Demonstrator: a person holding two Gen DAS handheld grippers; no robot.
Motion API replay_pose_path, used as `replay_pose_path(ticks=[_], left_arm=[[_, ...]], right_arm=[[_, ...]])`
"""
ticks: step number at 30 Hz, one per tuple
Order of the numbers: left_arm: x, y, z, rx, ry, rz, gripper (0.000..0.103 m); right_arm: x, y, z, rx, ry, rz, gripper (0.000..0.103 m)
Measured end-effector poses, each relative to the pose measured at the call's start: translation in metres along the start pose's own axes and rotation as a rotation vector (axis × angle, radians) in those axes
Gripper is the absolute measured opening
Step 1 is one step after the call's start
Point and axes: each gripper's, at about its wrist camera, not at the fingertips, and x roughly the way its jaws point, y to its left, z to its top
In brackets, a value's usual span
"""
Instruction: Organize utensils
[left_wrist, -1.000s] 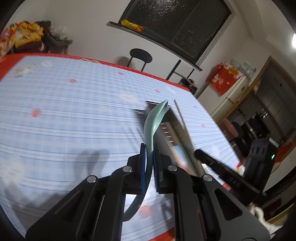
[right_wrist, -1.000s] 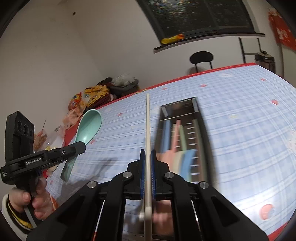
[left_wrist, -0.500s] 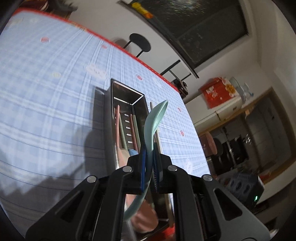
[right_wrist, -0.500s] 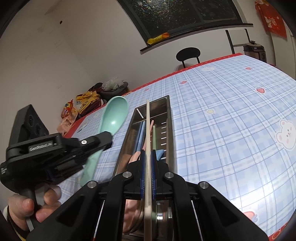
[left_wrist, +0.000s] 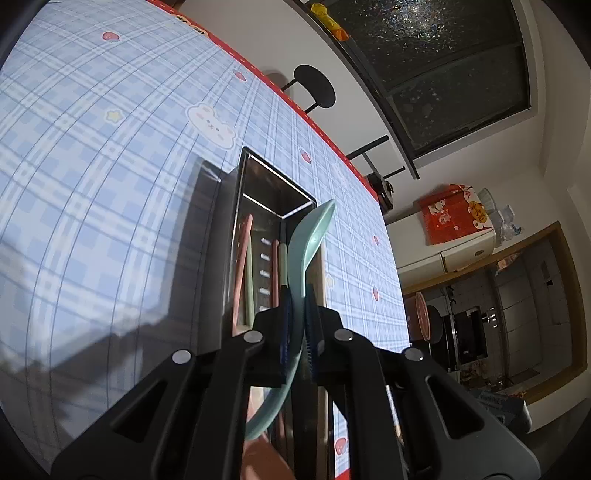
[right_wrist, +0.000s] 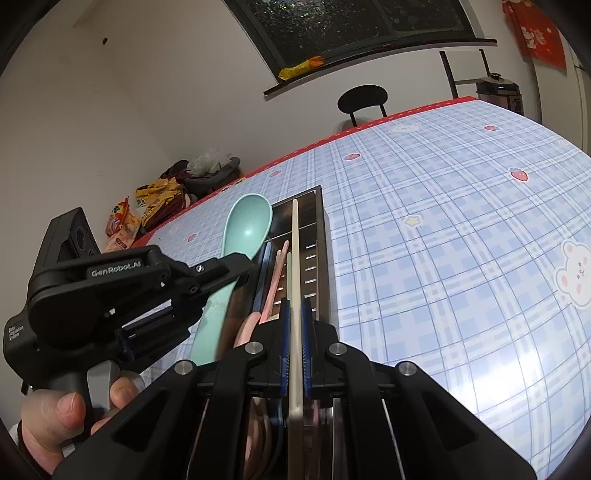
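My left gripper (left_wrist: 297, 323) is shut on the handle of a mint green spoon (left_wrist: 309, 243), bowl forward, over a long steel utensil tray (left_wrist: 275, 173). From the right wrist view that spoon (right_wrist: 248, 226) hangs at the tray's left side, held by the left gripper (right_wrist: 242, 271). My right gripper (right_wrist: 294, 334) is shut on a cream chopstick (right_wrist: 294, 258) that points along the tray (right_wrist: 324, 236). Pink, green and blue utensils (right_wrist: 275, 277) lie inside the tray.
The tray sits on a blue plaid tablecloth (right_wrist: 443, 240) with a red border. A black chair (right_wrist: 362, 98) stands at the table's far edge. Snack bags (right_wrist: 155, 206) are piled at the far left. A hand (right_wrist: 62, 417) grips the left tool's handle.
The left gripper has swung over the tray and dropped lower with the green spoon, rolling as it went. The right gripper has drifted a little along the tray with the chopstick.
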Motion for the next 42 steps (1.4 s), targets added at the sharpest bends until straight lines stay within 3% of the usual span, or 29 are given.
replay_pose_path(ticks=[4, 6, 13, 20, 24, 28, 33, 42], left_arm=[[0.009, -0.001, 0.007, -0.003, -0.003, 0.009, 0.012], [0.011, -0.001, 0.008, -0.008, 0.004, 0.011, 0.025], [-0.003, -0.005, 0.012, 0.02, -0.017, 0.005, 0.04], [-0.048, -0.025, 0.017, 0.157, -0.11, 0.057, 0.059], [-0.081, -0.037, 0.019, 0.28, -0.188, 0.144, 0.073], [-0.11, -0.045, 0.019, 0.39, -0.253, 0.229, 0.083], [-0.148, -0.058, 0.013, 0.54, -0.334, 0.295, 0.097], [-0.212, -0.083, -0.019, 0.788, -0.433, 0.36, 0.097]], right_arm=[[0.004, 0.0, 0.001, 0.0, 0.01, -0.01, 0.006], [0.006, -0.001, 0.002, 0.003, 0.016, -0.013, 0.007], [0.001, 0.002, 0.004, -0.003, 0.013, -0.024, 0.009], [-0.021, 0.015, 0.009, -0.061, -0.029, -0.089, 0.052], [-0.035, 0.029, 0.015, -0.146, -0.042, -0.12, 0.08], [-0.049, 0.052, 0.02, -0.263, -0.055, -0.171, 0.096], [-0.071, 0.067, 0.026, -0.283, -0.083, -0.183, 0.097], [-0.123, 0.087, 0.027, -0.294, -0.193, -0.283, 0.097]])
